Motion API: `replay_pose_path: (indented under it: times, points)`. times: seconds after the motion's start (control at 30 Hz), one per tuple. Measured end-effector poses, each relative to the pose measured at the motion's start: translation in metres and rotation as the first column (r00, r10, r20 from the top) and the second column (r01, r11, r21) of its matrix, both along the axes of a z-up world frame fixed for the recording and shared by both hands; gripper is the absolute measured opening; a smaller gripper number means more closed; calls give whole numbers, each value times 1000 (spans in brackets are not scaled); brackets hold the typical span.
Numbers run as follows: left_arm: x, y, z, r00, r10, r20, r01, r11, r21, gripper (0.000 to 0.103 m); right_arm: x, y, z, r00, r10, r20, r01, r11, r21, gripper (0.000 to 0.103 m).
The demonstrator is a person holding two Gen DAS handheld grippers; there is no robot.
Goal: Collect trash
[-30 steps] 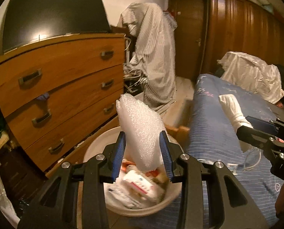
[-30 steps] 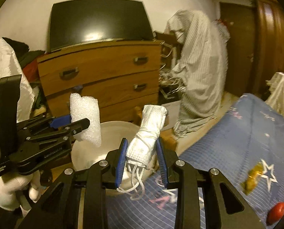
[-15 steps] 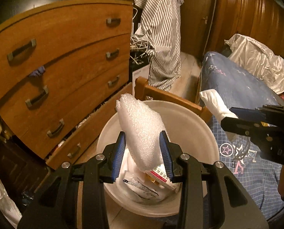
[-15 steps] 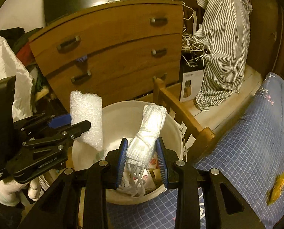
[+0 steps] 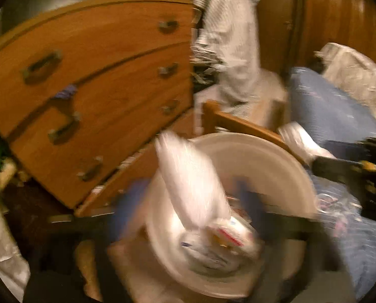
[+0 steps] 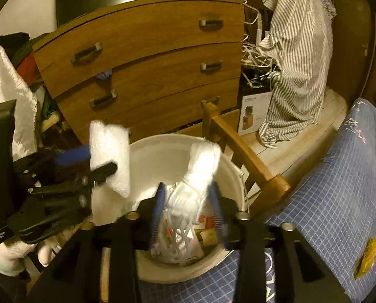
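Observation:
A white bin holding wrappers stands by the bed; it also shows in the left wrist view. My left gripper is blurred, its blue pads spread wide, and the white foam sheet drops between them over the bin. In the right wrist view the foam sheet still sits against the left fingers. My right gripper has widened jaws; the rolled white face masks are loose between them above the bin.
A wooden chest of drawers stands behind the bin. A wooden bed frame post and the blue checked bedsheet lie to the right, with a yellow wrapper on it. A striped shirt hangs beyond.
Both grippers have tilted down over the bin and their jaws have spread. The foam sheet and the rolled masks are coming loose from the pads.

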State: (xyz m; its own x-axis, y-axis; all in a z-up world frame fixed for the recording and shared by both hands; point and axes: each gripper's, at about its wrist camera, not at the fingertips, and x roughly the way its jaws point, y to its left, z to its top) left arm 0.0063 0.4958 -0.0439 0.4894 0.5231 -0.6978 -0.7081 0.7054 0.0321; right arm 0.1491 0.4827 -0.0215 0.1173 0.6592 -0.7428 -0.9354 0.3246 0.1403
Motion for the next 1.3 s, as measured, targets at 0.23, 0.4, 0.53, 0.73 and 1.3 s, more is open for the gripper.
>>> replay_pose_path:
  times: [0.23, 0.4, 0.53, 0.73, 1.3]
  points:
    - [-3, -4, 1, 1000, 3, 18, -3, 1000, -1, 94, -2, -17, 8, 1000, 6, 12, -7, 999, 47, 56]
    - [-21, -19, 16, 995, 20, 93, -21, 1000, 12, 94, -15, -48, 23, 1000, 9, 17, -11, 994, 112, 56]
    - [-53, -45, 36, 977, 52, 207, -64, 997, 51, 97, -31, -86, 34, 999, 3, 34, -9, 983, 185, 56]
    - [-82, -93, 50, 963, 49, 267, -73, 994, 83, 97, -57, -156, 41, 999, -20, 44, 8, 963, 269, 66]
    - [-113, -179, 58, 945, -48, 323, 8, 992, 124, 97, -81, -262, 56, 993, -88, 75, 59, 942, 330, 78]
